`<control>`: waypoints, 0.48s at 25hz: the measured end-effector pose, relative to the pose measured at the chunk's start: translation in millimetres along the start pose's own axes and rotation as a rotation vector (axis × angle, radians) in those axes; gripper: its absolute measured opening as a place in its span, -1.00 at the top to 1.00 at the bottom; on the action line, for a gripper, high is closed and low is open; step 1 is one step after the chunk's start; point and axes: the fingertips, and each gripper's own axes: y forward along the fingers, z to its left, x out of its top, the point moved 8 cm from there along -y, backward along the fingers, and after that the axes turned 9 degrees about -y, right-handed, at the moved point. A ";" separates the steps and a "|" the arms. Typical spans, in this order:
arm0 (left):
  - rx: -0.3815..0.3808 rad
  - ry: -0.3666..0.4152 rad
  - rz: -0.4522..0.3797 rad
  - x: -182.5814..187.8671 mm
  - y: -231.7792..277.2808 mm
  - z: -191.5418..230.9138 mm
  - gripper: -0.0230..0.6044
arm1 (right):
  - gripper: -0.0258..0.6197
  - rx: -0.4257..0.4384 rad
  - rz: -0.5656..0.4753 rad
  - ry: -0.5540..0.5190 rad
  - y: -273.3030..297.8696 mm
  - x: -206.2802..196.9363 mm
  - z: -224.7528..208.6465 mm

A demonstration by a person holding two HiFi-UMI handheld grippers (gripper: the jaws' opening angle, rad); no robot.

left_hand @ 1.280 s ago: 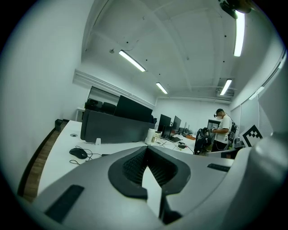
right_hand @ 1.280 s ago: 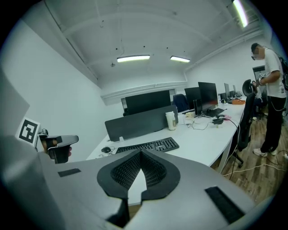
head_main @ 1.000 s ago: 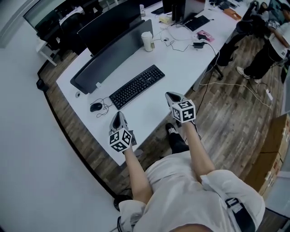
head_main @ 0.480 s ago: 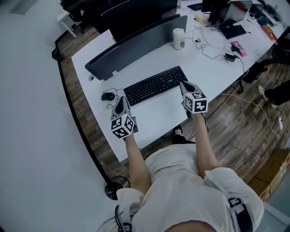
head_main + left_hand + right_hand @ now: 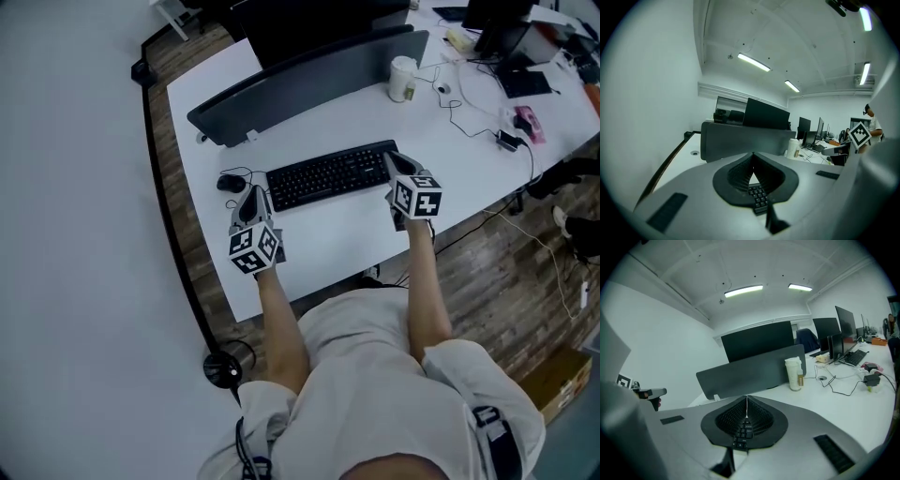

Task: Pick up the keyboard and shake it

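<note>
A black keyboard [image 5: 328, 175] lies flat on the white desk [image 5: 337, 239], in front of a grey divider panel. My left gripper [image 5: 253, 194] is shut, its tip just off the keyboard's left end, nothing between the jaws. My right gripper [image 5: 395, 162] is shut too, its tip over the keyboard's right end. In the left gripper view the closed jaws [image 5: 753, 154] meet at a point, with keyboard keys [image 5: 759, 199] showing below them. The right gripper view shows the same: jaws [image 5: 746, 397] together, keys [image 5: 741, 432] beyond.
A black mouse [image 5: 231, 183] with a coiled cable lies left of the keyboard. The grey divider panel [image 5: 309, 80] and a dark monitor stand behind it. A white cup [image 5: 402, 78], loose cables [image 5: 469, 103] and a pink item [image 5: 528, 120] are at the right.
Both grippers have moved forward over the desk, from near its front edge up to the two ends of the keyboard. Both stayed shut.
</note>
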 end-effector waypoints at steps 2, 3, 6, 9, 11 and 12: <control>0.024 -0.001 0.007 -3.7 3.6 -3.1 0.88 | 0.80 0.038 -0.009 0.014 6.8 0.1 -6.8; 0.036 -0.002 0.011 -5.3 5.7 -4.9 0.88 | 0.80 0.056 -0.011 0.020 9.8 -0.6 -10.0; 0.071 -0.007 0.025 -12.2 12.3 -11.5 0.88 | 0.79 0.105 0.004 0.007 17.3 -6.9 -20.4; 0.097 -0.015 0.044 -25.6 17.4 -22.0 0.88 | 0.80 0.134 0.025 0.016 20.6 -16.9 -36.5; 0.104 -0.014 0.062 -35.9 18.3 -29.9 0.88 | 0.80 0.143 0.030 0.036 21.6 -21.6 -47.8; 0.106 -0.011 0.072 -40.7 18.5 -33.3 0.88 | 0.80 0.150 0.028 0.046 23.1 -22.8 -52.6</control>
